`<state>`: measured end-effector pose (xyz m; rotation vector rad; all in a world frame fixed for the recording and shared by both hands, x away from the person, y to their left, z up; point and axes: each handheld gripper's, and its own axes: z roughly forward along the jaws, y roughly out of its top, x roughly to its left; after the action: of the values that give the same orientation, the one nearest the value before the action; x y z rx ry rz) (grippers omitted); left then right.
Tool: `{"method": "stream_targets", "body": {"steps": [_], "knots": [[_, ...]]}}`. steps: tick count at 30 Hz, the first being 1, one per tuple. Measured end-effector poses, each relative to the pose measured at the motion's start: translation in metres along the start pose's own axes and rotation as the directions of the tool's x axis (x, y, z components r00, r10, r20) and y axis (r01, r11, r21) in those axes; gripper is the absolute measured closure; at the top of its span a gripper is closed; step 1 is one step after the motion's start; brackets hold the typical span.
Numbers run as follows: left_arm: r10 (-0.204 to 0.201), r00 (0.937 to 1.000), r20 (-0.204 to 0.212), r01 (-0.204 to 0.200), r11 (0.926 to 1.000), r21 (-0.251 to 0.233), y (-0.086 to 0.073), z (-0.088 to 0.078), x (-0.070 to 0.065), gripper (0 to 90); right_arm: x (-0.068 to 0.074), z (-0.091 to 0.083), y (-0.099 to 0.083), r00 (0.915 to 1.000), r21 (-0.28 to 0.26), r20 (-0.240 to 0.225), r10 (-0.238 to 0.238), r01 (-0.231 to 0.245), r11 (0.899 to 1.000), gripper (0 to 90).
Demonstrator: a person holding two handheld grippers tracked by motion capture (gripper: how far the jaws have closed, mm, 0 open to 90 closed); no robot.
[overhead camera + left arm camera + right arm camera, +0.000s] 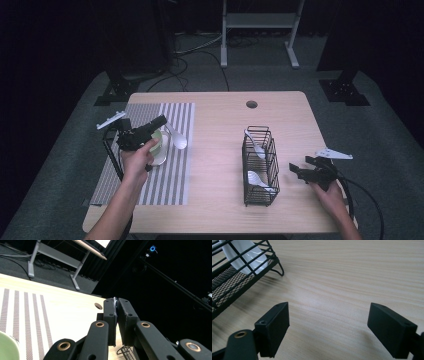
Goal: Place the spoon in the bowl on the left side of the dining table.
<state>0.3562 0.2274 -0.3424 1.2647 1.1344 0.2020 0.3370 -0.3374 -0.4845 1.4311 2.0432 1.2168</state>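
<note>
Black jaws of your left gripper are clamped on the thin white handle of a spoon; in the left gripper view a pale sliver shows pinched between the two pads. In the high view the spoon's bowl hangs just past the jaws, toward the middle of the tabletop, its long axis running from the jaw tips down and to your right. Directly under your left hand sits a green cup on a grey-and-white striped mat. Your right gripper rests low near the right edge, its jaws spread wide with nothing between them, bare wood showing in the gap in the right gripper view. Between the two grippers stands a black wire basket, already holding two white spoons, one upright at the far end and one lying at the near end. The basket lies well to the right of the held spoon, nearer your right gripper, so the carry would probably run rightward across open wood.
</note>
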Motion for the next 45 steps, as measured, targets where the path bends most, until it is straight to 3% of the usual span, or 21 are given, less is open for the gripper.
{"method": "stream_targets", "body": {"steps": [24, 45], "knots": [[-0.016, 0.9982, -0.057, 0.014, 0.9991, -0.039, 0.01, -0.017, 0.017, 84.9, 0.001, 0.0, 0.0, 1.0, 0.004, 0.003, -0.002, 0.002, 1.0, 16.5], [-0.036, 0.9908, -0.13, 0.025, 0.9962, -0.084, 0.022, -0.033, 0.04, 84.9, 0.001, 0.0, 0.0, 1.0, 0.002, 0.006, -0.005, 0.005, 1.0, 16.5]]}}
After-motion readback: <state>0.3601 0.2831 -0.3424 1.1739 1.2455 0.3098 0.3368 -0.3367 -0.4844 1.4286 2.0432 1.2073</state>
